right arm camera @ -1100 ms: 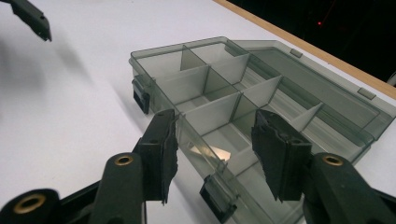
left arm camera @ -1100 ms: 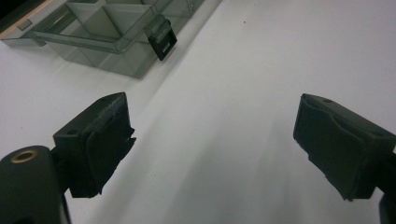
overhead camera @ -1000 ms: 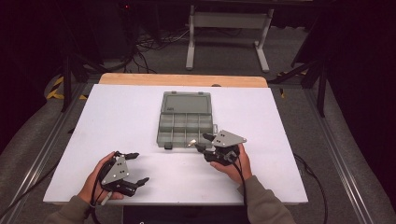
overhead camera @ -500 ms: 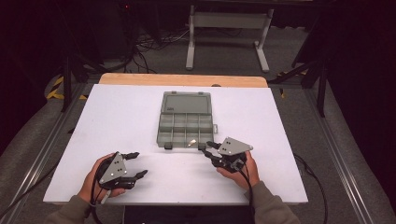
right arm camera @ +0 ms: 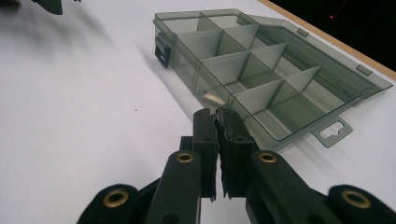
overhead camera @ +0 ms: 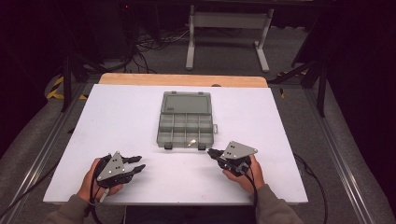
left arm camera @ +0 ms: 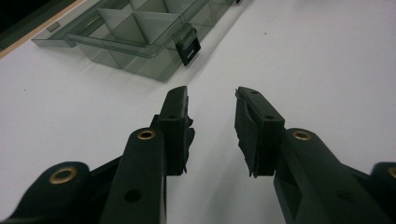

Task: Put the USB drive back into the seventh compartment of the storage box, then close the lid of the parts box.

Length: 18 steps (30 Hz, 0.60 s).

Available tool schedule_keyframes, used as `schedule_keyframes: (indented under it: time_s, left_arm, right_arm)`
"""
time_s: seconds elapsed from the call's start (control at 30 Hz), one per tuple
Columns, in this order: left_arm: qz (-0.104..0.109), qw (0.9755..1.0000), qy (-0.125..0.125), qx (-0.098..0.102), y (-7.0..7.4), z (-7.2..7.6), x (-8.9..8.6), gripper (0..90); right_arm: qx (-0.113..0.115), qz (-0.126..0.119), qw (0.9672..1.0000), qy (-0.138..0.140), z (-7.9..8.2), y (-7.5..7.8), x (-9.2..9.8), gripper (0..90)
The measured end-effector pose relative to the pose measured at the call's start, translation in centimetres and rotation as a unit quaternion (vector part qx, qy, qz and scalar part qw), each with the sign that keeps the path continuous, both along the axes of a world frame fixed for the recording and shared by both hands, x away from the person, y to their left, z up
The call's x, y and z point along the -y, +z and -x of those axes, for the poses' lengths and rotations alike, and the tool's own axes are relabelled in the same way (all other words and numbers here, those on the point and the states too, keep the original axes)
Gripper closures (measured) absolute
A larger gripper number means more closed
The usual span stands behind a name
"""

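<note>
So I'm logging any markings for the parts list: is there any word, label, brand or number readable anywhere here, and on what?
None can be read.
Organizer box: a small dark patch on its open lid, too small to tell whether it is print.
Left gripper and right gripper: black jaws and brass rivets, no lettering visible.
Table: plain white, no marks.

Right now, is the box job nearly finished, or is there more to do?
Looks nearly finished. Done: the organizer box lies open with a small pale piece in a front compartment. In hand: nothing; the right gripper is shut and empty beside the box, and the left gripper has been closing on nothing. Left: probably closing the lid.
</note>
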<state>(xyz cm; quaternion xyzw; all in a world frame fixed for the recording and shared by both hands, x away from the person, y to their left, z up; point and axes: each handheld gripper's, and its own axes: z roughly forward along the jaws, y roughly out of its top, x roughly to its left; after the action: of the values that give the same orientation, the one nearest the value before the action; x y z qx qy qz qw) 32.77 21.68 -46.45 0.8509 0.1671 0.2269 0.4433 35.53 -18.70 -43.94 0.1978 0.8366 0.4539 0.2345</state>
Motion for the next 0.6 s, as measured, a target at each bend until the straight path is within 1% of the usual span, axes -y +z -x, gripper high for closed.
schedule_keyframes:
  time_s: [0.03, 0.07, 0.13, 0.17, 0.23, 0.27, 0.3, 0.37, 0.43, 0.57, 0.6]
  left_arm:
    - [-0.001, 1.0, -0.002, 0.0, 0.0, 0.0, 0.0, 66.3]
    - [-0.001, 1.0, -0.001, 0.0, 0.0, 0.0, 0.0, 69.6]
    - [0.0, 1.0, 0.0, 0.0, 0.1, 0.0, -0.1, 70.3]
    - [0.0, 1.0, -0.001, -0.001, 0.1, -0.1, -0.2, 78.7]
    - [0.003, 1.0, 0.0, -0.004, 0.2, -0.1, -0.2, 85.1]
    - [0.005, 0.9999, -0.001, -0.012, 0.2, -0.4, -0.2, 87.9]
    - [0.005, 0.9999, -0.001, -0.012, 0.2, -0.4, -0.2, 89.6]
    - [-0.002, 0.9999, 0.001, -0.017, 0.1, -0.8, 0.0, 89.7]
    - [-0.005, 0.9998, 0.004, -0.019, 0.0, -0.9, 0.0, 89.5]
    - [-0.004, 0.9997, 0.006, -0.022, 0.1, -1.1, -0.1, 89.4]
    - [-0.008, 0.9997, 0.007, -0.023, 0.1, -1.2, -0.1, 89.2]
  right_arm:
    - [0.0, -0.002, 1.0, -0.002, 0.0, 0.0, 0.0, 86.1]
    - [0.0, -0.003, 1.0, -0.002, 0.0, 0.0, 0.0, 87.1]
    - [0.001, -0.003, 1.0, -0.002, 0.0, 0.1, 0.1, 87.5]
    - [0.001, 0.0, 1.0, -0.001, 0.0, 0.1, 0.1, 89.6]
    - [0.0, 0.002, 1.0, 0.0, 0.0, 0.1, 0.1, 90.0]
    - [0.001, 0.011, 0.9999, -0.001, -0.1, 0.0, 0.2, 90.0]
    - [-0.001, 0.011, 0.9999, -0.003, -0.2, -0.1, 0.3, 90.0]
    - [-0.006, 0.003, 0.9999, -0.008, -0.4, -0.1, 0.7, 90.0]
    - [-0.006, -0.001, 0.9999, -0.011, -0.5, -0.1, 0.9, 90.0]
    - [-0.004, -0.004, 0.9998, -0.017, -0.5, 0.0, 1.1, 90.0]
    - [-0.004, -0.003, 0.9998, -0.019, -0.5, 0.0, 1.2, 90.0]
